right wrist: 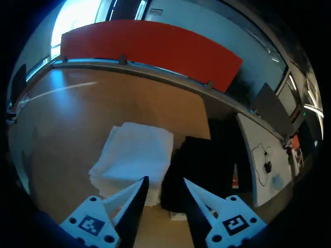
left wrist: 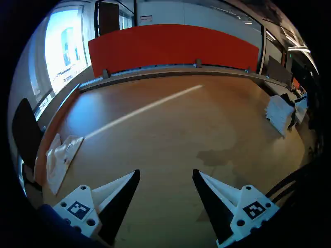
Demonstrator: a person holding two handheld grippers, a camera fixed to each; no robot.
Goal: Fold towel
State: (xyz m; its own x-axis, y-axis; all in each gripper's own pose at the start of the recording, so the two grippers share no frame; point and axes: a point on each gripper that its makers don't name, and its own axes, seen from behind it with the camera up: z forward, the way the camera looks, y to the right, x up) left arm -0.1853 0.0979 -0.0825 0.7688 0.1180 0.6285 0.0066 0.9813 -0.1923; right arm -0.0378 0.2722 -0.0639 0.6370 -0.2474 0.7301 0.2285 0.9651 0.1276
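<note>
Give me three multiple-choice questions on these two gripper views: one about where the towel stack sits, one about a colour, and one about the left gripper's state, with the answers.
1. Where is the stack of folded white towels in the right gripper view?
A. Draped over the panel
B. On the wooden table, just ahead of the right gripper
C. On the floor

2. What colour is the long upright panel along the table's far edge?
A. Blue
B. Green
C. Red-orange

3. How is the left gripper?
A. Open, nothing between its fingers
B. Shut on a towel
C. Shut on a cable

Answers:
1 B: the stack rests on the tabletop right beyond the fingertips.
2 C: the panel is plainly red-orange in both views.
3 A: bare tabletop shows through the wide gap between the fingers.
</note>
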